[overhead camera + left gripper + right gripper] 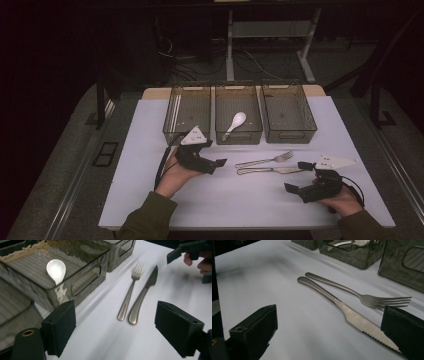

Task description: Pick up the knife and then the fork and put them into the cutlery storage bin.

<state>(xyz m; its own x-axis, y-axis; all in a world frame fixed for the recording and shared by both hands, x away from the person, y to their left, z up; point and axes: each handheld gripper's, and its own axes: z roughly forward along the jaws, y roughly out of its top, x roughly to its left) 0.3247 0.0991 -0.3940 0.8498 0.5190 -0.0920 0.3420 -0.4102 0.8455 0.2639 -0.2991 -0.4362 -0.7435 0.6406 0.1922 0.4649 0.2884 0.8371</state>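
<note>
A steel fork (265, 160) and a steel knife (270, 170) lie side by side on the white table (150, 150), handles to the left. A white spoon (235, 122) rests in the middle one of three smoky plastic bins (238, 89). My left gripper (215, 153) hovers left of the handles, open, with nothing between its jaws (115, 327); fork (130, 293) and knife (142, 297) lie ahead of it. My right gripper (297, 177) is open at the knife's blade end. In the right gripper view (329, 332), the serrated knife (352, 315) tip reaches its right jaw; no pad presses on it.
The left bin (186, 112) and right bin (289, 112) stand in a row with the middle one along the table's far side. Bare white tabletop spreads in front of the cutlery. Dark floor, cables and desk legs lie beyond the table.
</note>
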